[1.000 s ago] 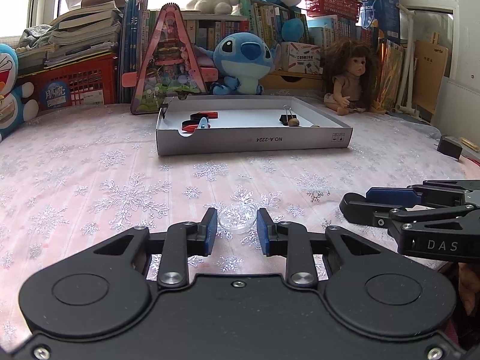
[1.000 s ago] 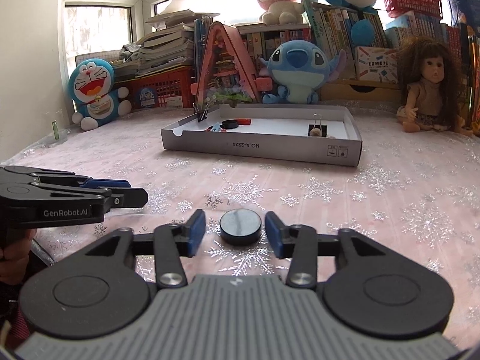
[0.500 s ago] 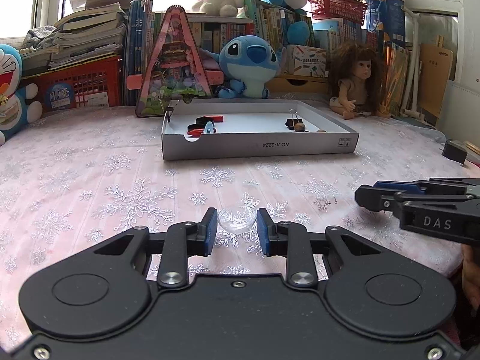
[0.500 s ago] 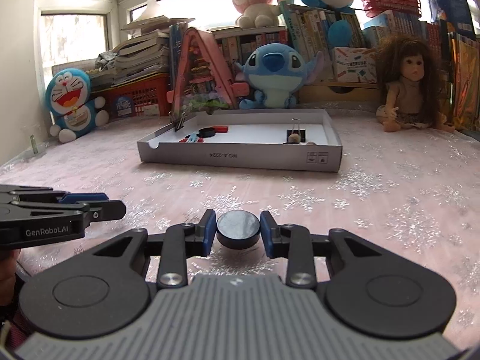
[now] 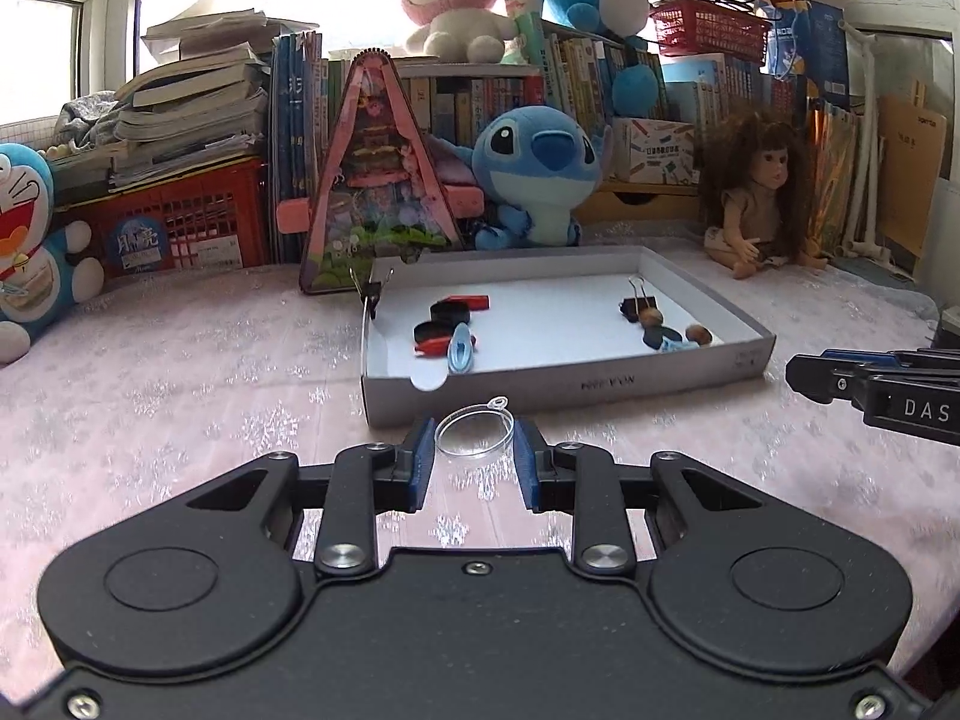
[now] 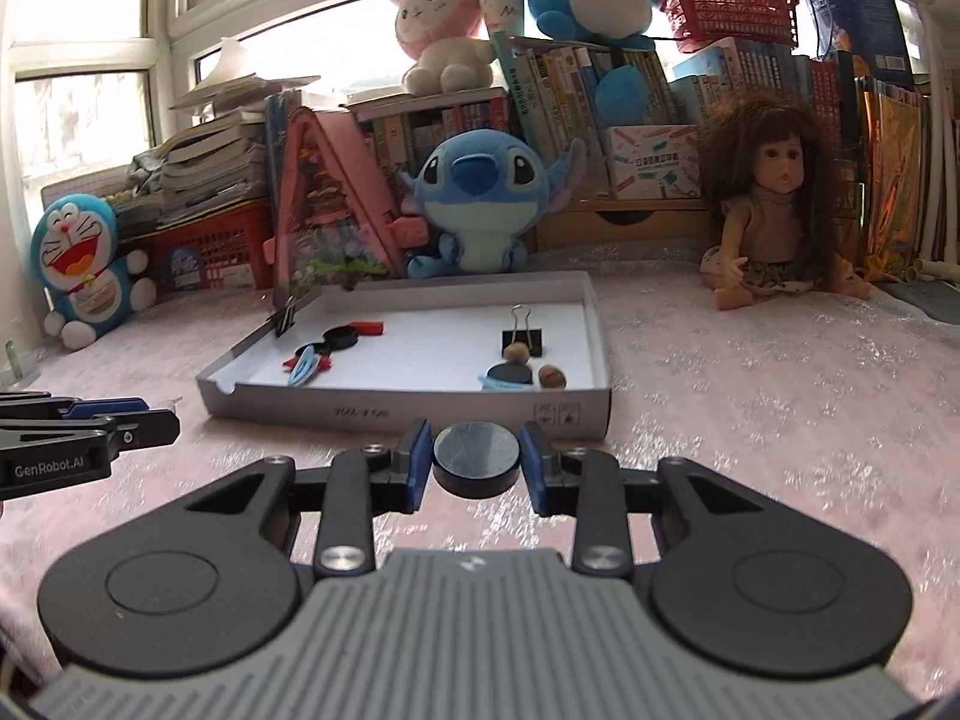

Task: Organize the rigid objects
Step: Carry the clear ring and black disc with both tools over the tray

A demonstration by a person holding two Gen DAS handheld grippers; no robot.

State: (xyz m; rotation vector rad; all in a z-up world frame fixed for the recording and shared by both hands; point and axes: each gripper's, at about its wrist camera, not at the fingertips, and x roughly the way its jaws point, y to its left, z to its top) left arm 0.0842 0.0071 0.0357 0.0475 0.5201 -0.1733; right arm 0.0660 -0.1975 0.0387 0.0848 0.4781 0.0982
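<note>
Clear plastic ring and matte black disc sit clamped.

Setting: a home, probably a child's room. Worktop covered by pink snowflake-patterned cloth; behind it crowded shelves of upright books, a blue plush alien toy, a long-haired brown doll. Window behind stacked papers, red plastic crate.
</note>
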